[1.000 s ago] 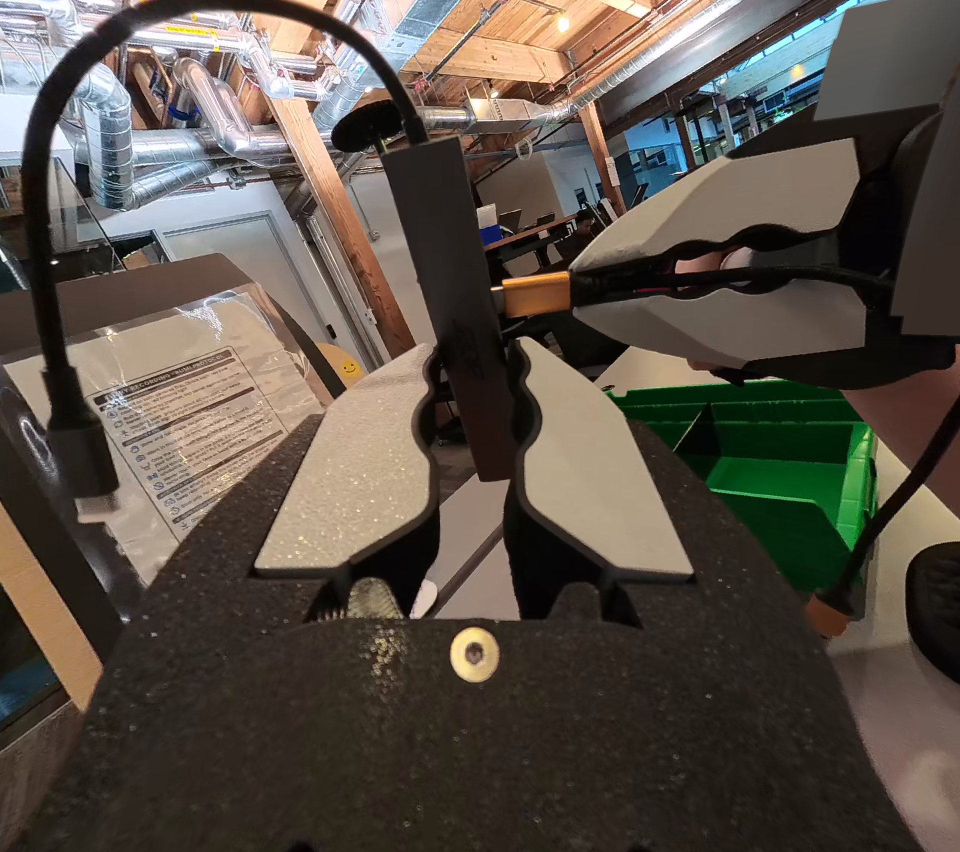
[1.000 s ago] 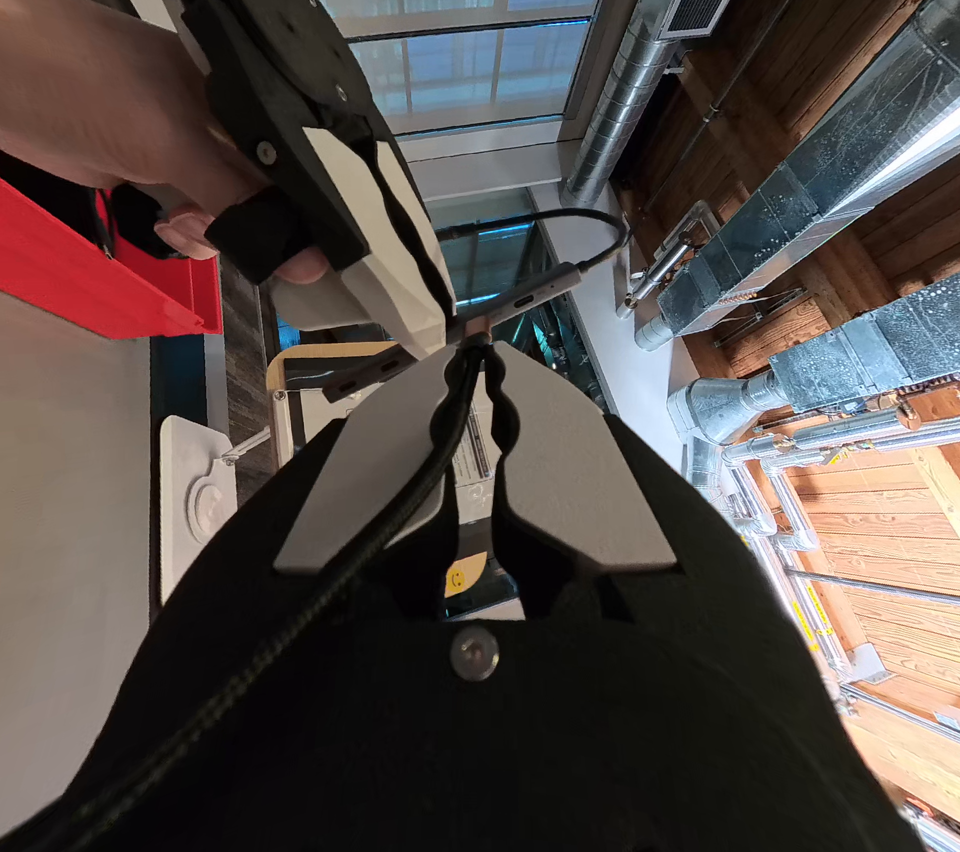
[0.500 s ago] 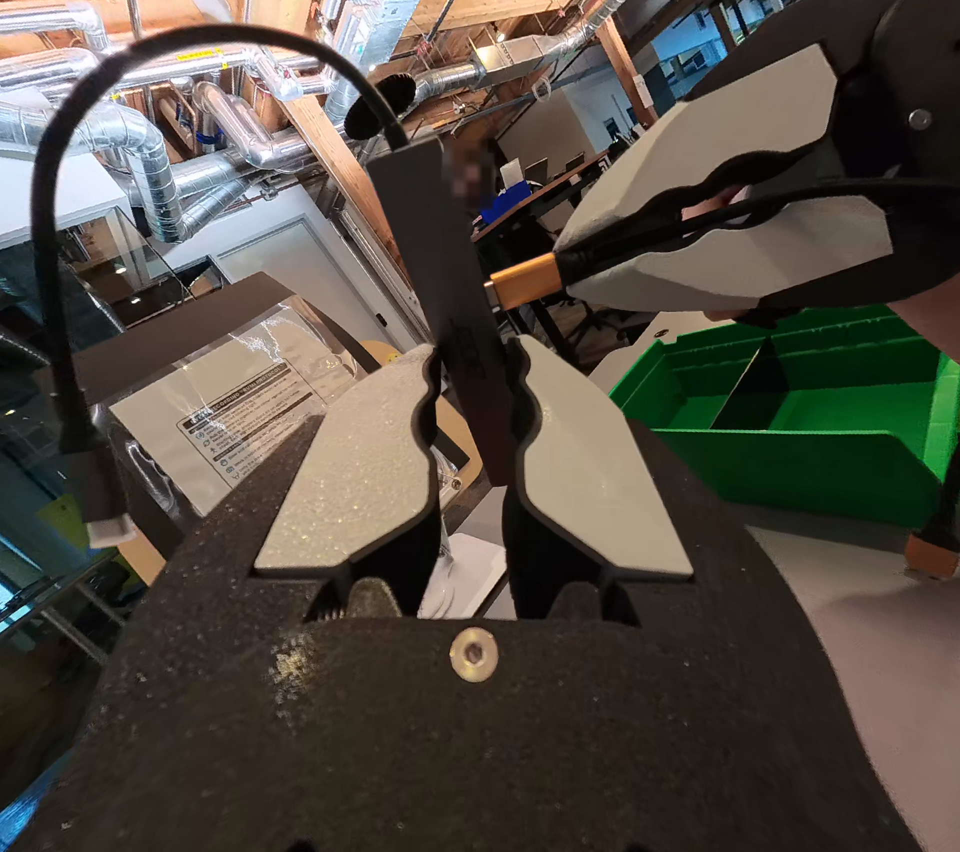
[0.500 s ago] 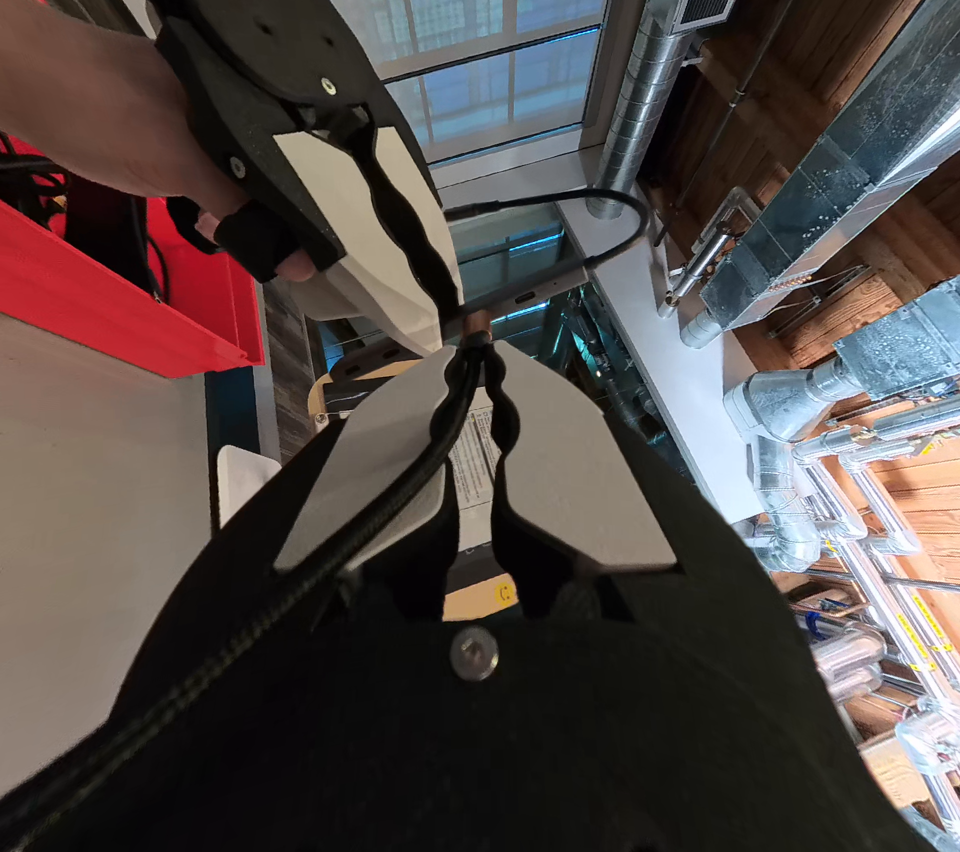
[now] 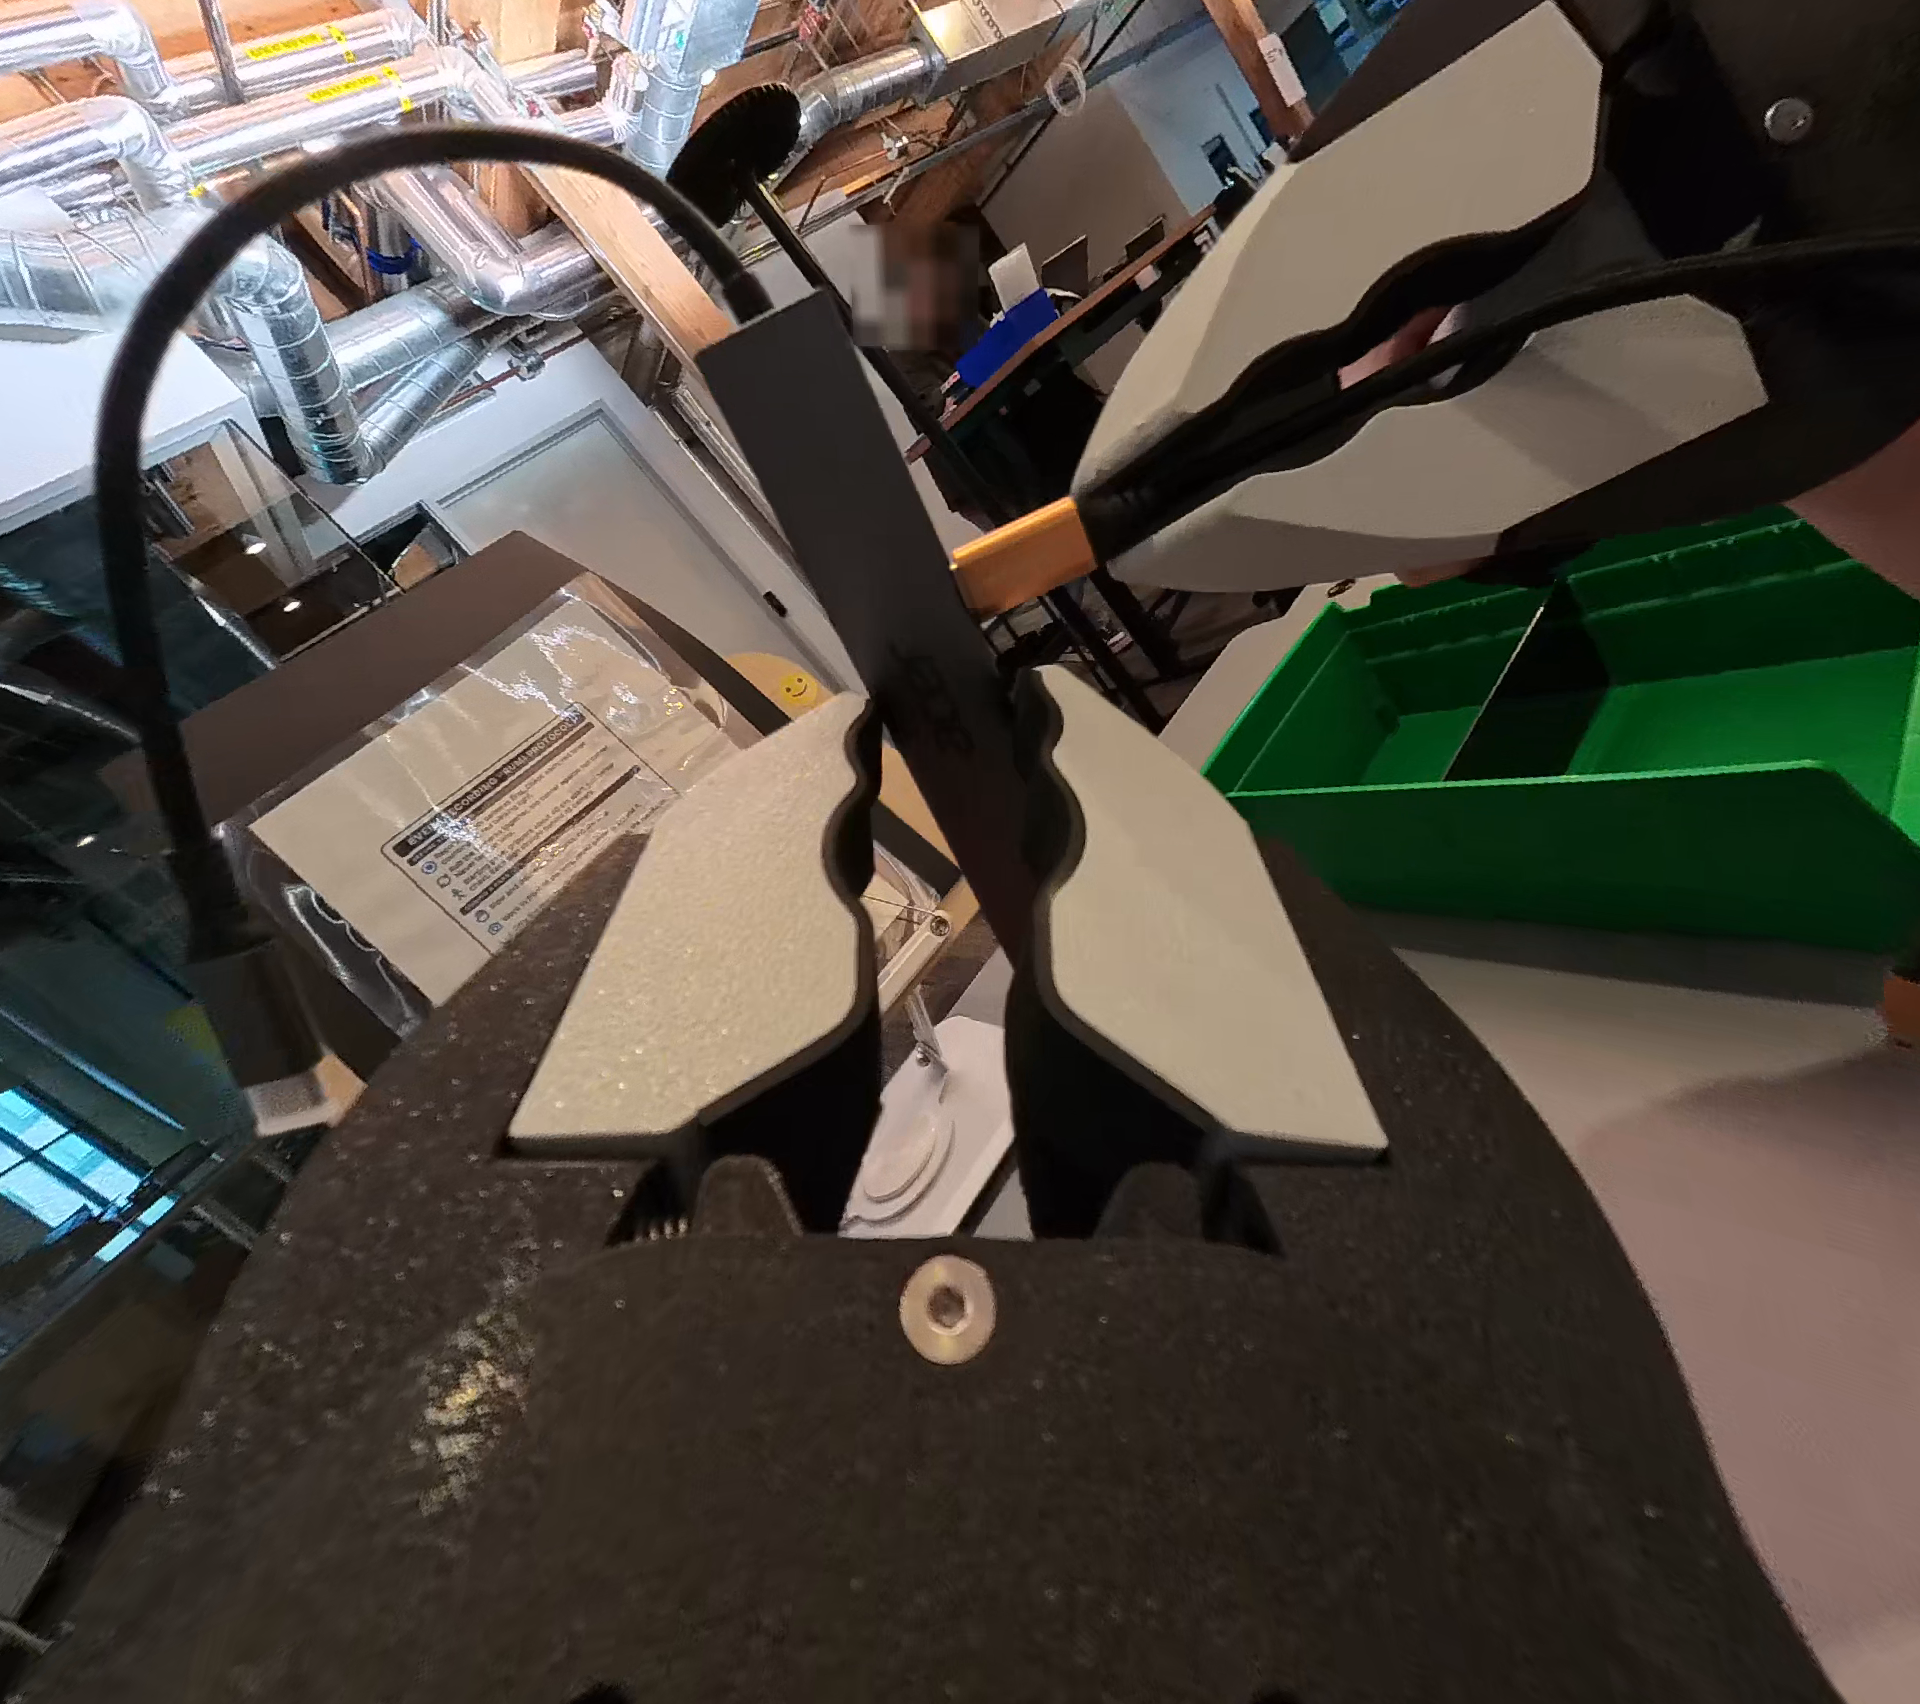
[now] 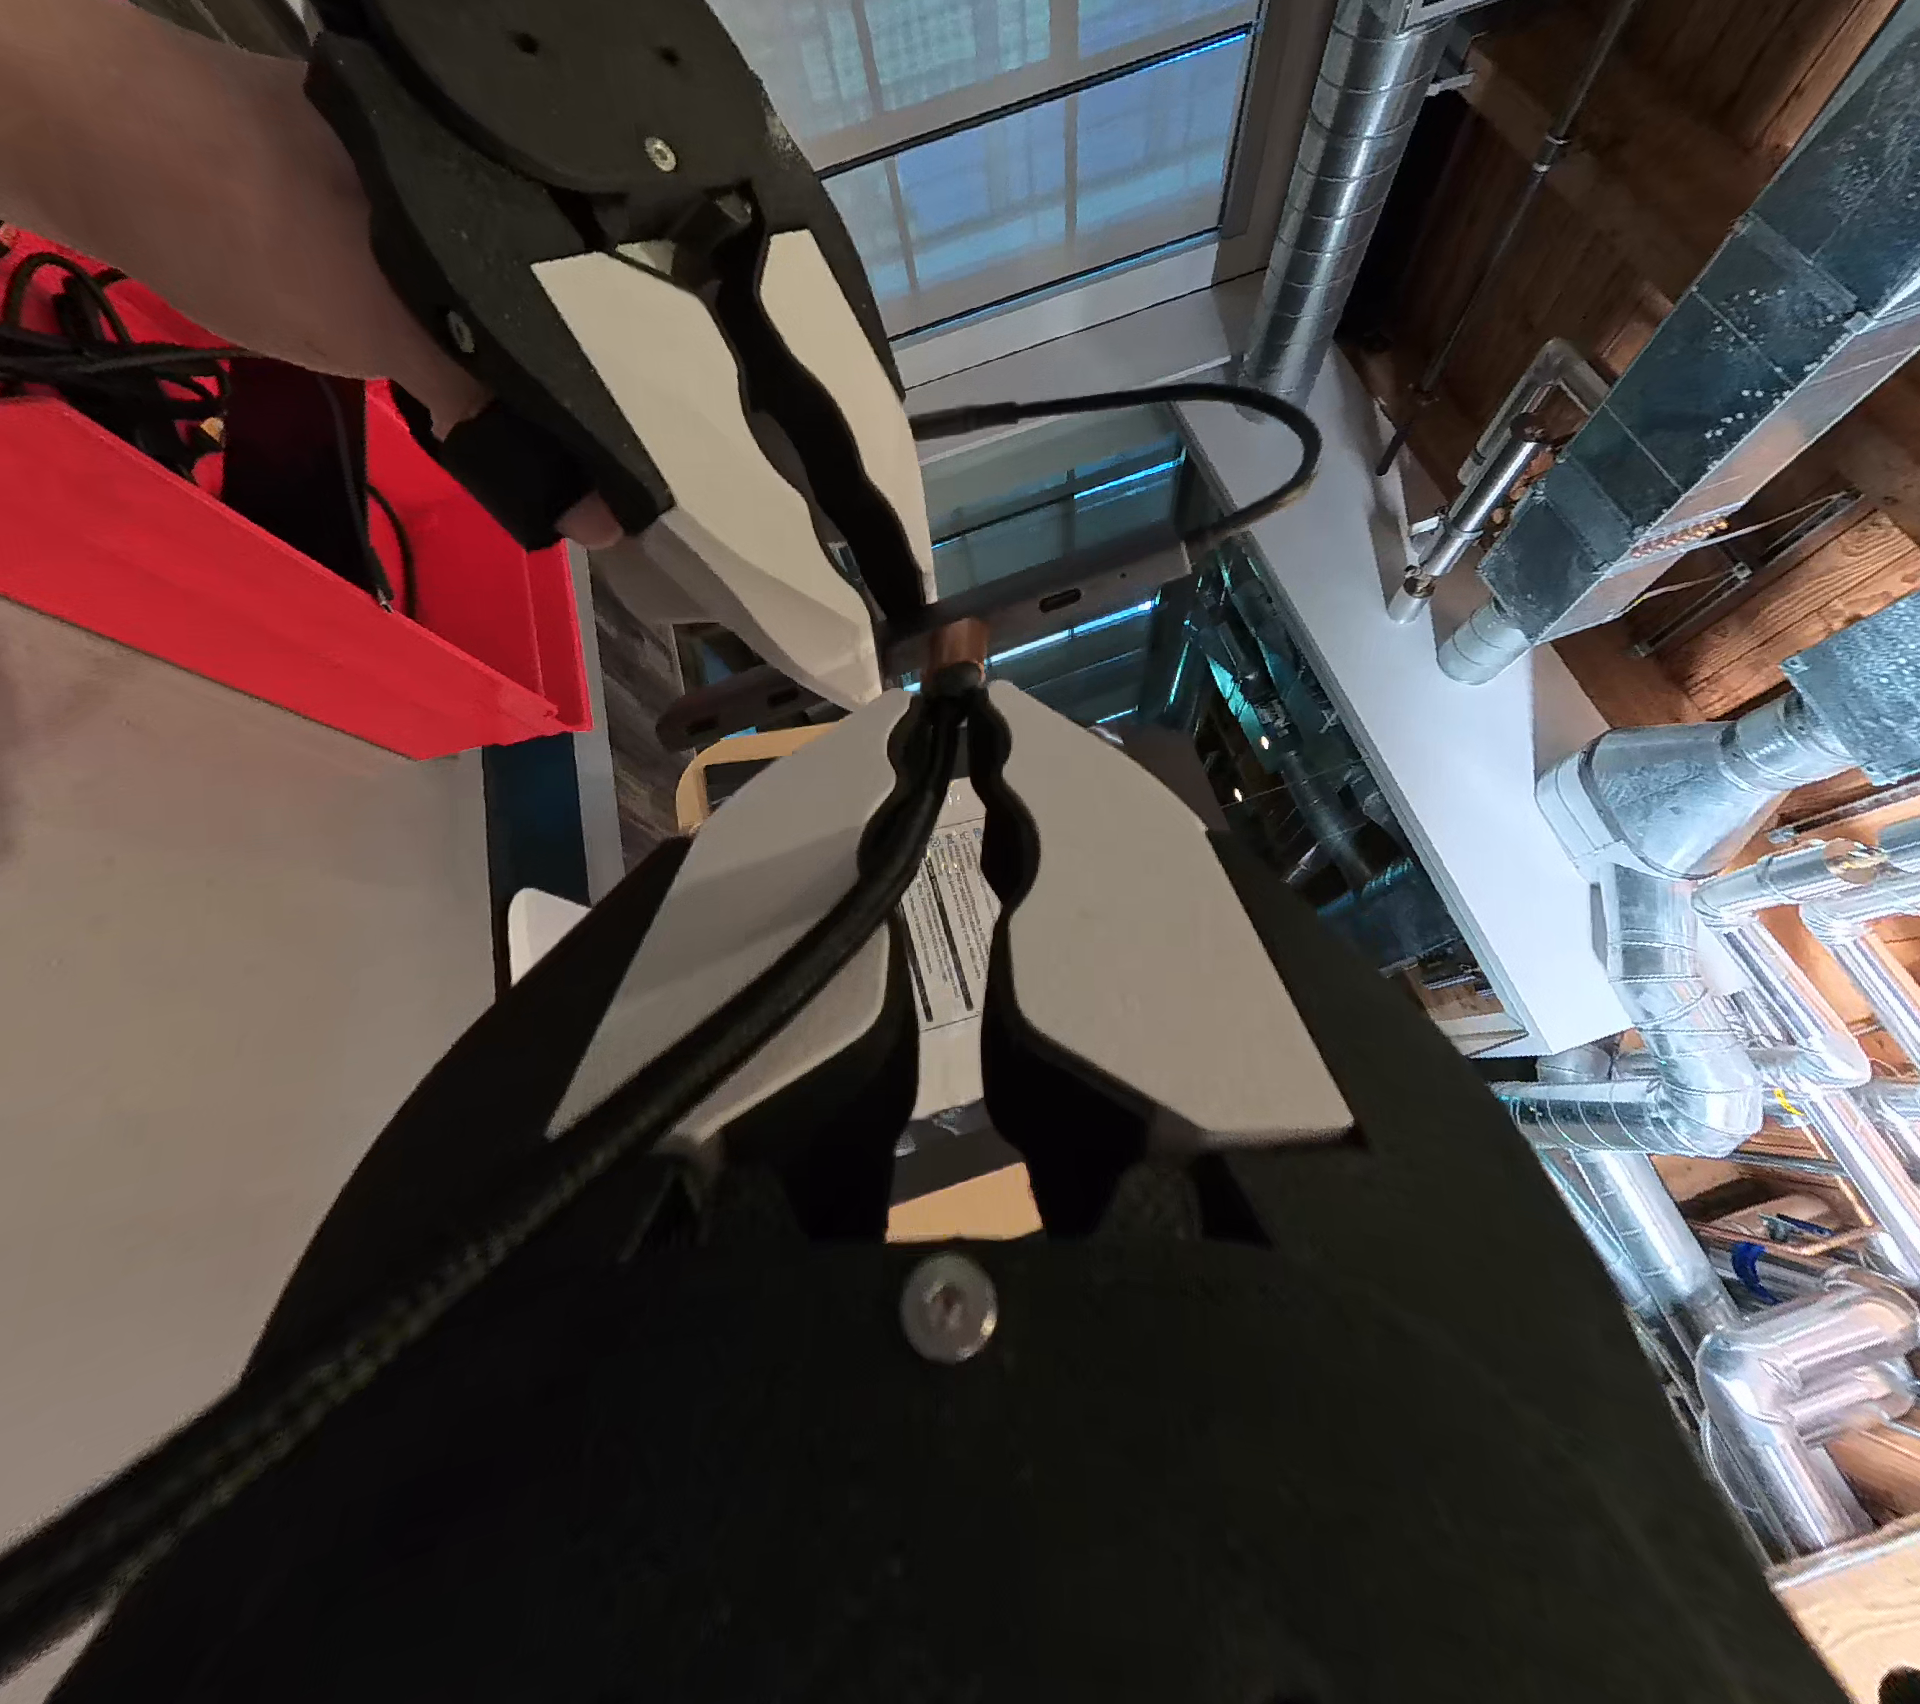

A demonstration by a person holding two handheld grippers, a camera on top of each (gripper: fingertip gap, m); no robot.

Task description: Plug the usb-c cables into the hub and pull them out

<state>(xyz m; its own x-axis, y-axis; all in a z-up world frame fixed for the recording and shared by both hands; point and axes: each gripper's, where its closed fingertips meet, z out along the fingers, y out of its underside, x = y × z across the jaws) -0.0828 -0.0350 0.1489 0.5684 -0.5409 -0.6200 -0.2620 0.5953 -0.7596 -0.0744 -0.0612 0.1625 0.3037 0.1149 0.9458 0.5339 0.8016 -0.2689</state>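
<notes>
Between the two grey fingers of the left gripper [image 5: 945, 755] stands the hub [image 5: 831, 501], a thin dark bar held up in the air and leaning to the left. That claw is closed on its lower part. From the far top end of the hub a short black tail cable [image 5: 343, 168] bends up and over to the left and hangs down to a plug [image 5: 275, 1088].

On the right, the right gripper [image 5: 1091, 522] is closed on a black cable [image 6: 727, 1010]. Its gold plug [image 5: 1023, 558] sticks out of the claw tips, and the plug's tip is touching the right edge of the hub.

Farther right, a green bin [image 5: 1621, 781] sits on the pale table [image 5: 1662, 1187]. At the left in the right wrist view, a red bin [image 6: 281, 574] holds more dark cables.
</notes>
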